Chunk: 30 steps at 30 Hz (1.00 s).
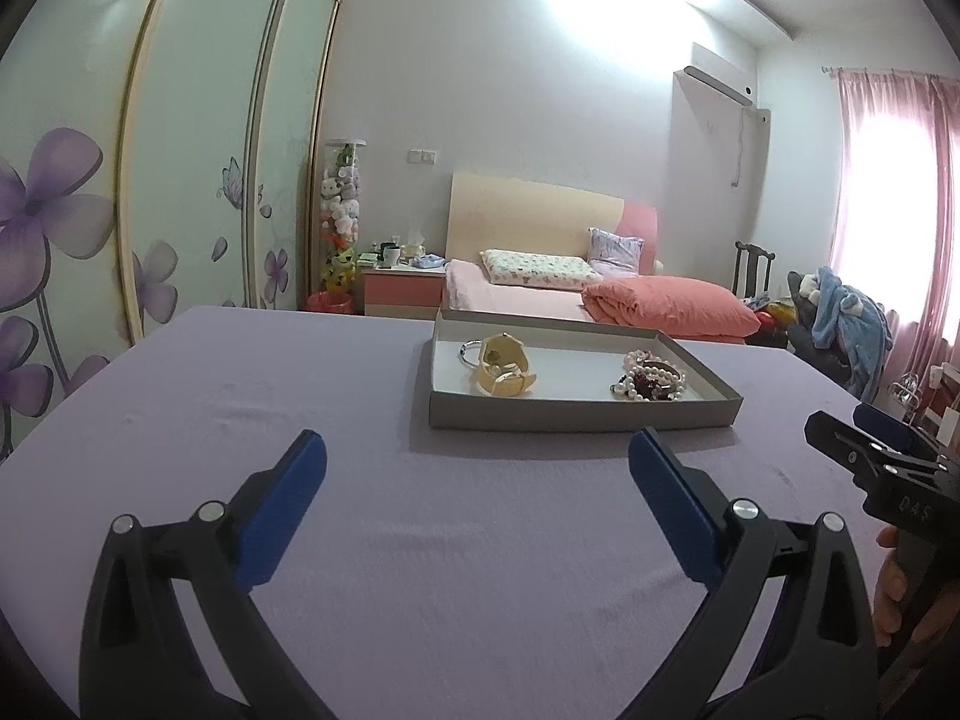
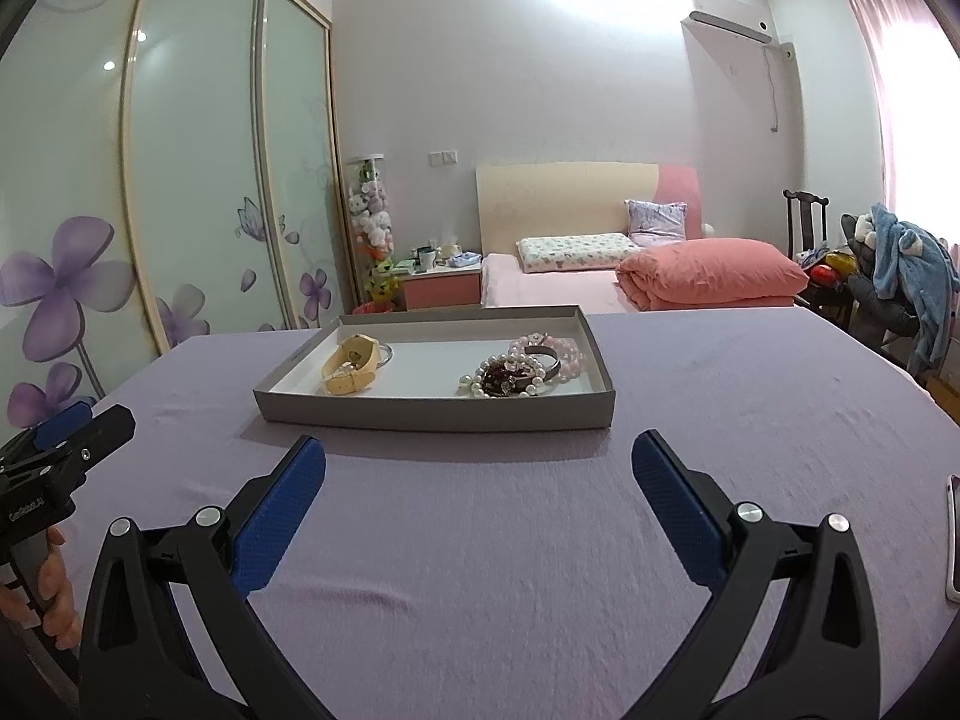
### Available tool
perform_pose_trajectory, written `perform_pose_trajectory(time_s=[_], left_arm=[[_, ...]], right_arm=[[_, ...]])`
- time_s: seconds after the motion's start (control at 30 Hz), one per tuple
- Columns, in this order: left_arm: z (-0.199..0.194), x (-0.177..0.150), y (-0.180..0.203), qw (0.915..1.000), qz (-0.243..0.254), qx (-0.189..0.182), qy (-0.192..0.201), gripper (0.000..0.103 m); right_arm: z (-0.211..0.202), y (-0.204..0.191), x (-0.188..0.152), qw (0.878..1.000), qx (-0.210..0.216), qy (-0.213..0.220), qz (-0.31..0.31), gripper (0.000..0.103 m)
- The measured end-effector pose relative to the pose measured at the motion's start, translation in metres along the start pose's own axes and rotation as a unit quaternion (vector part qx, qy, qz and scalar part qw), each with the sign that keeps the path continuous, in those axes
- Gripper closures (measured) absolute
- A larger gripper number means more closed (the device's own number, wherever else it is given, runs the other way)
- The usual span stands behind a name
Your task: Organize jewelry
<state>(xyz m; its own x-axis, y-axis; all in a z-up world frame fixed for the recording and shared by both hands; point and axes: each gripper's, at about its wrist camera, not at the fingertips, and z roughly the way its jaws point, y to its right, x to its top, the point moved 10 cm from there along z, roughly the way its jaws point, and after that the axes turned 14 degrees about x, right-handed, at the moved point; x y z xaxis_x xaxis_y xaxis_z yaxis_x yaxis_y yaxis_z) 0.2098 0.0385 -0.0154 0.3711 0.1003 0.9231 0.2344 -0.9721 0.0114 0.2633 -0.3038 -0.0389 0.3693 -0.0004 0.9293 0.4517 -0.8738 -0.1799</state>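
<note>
In the left wrist view the left gripper (image 1: 477, 450) is seen spread wide and empty before the tray (image 1: 576, 414) at the table's (image 1: 240, 396) far edge, while in the right wrist view the right gripper (image 2: 478, 450) is likewise held wide and empty before that tray, in which a cream watch (image 2: 351, 369) and pearl bracelets (image 2: 522, 369) are laid.

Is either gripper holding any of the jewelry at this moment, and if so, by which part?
Nothing is held. The left gripper and right gripper both stand open over bare purple cloth, short of the tray with the watch and bracelets.
</note>
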Motion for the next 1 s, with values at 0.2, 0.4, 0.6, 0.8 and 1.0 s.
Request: perform_pose_trajectory(time_s=[0.2,0.4,0.6,0.8,1.0], left_arm=[[0.0024,-0.0026,0.0027,1.0,0.005,-0.003,-0.007,0.004],[0.0025,-0.0019,0.0036,0.9999,0.005,-0.005,-0.008,0.004],[0.0026,-0.0017,0.0054,0.9999,0.005,-0.007,-0.008,0.004],[0.0019,-0.0012,0.0072,0.9999,0.003,-0.007,-0.007,0.004],[0.002,-0.0011,0.0081,0.9999,0.004,-0.008,-0.006,0.004]], right_arm=[[-0.0006,0.0002,0.0002,1.0,0.0,0.001,-0.001,0.002],[-0.0013,-0.0023,0.0008,1.0,0.001,0.002,-0.006,0.002],[-0.0016,-0.0028,0.0011,1.0,0.001,0.002,-0.006,0.002],[-0.0013,-0.0037,0.0014,1.0,0.001,0.003,-0.005,0.002],[-0.0012,-0.004,0.0014,1.0,0.001,0.003,-0.005,0.002]])
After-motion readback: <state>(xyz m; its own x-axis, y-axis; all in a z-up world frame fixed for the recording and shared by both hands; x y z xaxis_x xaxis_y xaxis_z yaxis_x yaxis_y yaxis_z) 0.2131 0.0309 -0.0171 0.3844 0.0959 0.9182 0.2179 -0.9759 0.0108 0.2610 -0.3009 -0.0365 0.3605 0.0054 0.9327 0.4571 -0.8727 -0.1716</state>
